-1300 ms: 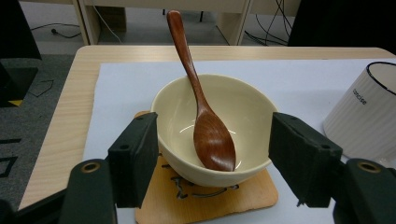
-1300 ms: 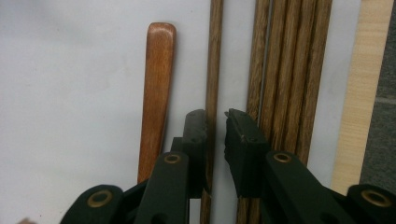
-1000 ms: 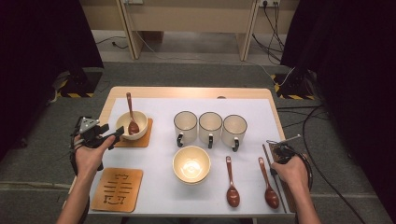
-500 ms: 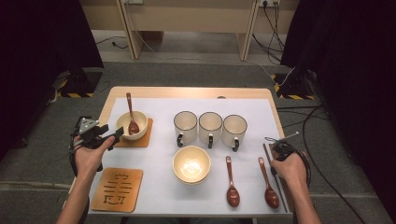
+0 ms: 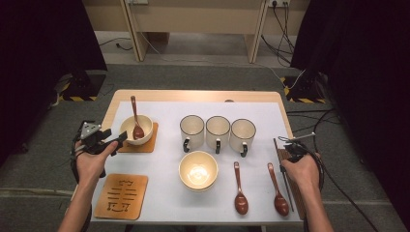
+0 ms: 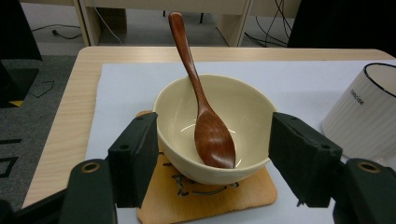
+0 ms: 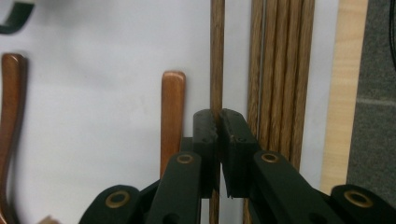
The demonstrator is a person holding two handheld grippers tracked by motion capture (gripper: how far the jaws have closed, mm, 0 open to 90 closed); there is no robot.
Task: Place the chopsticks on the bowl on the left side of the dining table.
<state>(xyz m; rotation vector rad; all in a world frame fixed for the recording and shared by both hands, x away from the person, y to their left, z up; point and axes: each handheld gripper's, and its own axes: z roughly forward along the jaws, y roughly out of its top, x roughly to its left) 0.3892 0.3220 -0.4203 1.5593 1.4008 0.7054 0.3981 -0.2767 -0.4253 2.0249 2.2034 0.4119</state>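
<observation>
Tabletop (image 5: 164, 203): white sheet over pale wood, all items on it.
Coaster (image 6: 243, 196): far left, under the bowl.
Bowl (image 6: 177, 116): cream, on that coaster; my left gripper (image 6: 212, 161) has its jaws spread wide either side of it, not touching.
Spoon (image 6: 212, 135): brown wood, in the bowl, handle leaning over the far rim.
Chopstick (image 7: 216, 56): right edge, just left of the chopstick bundle (image 7: 280, 70); my right gripper (image 7: 219, 122) has its jaws pressed together, pinching this single stick.
</observation>
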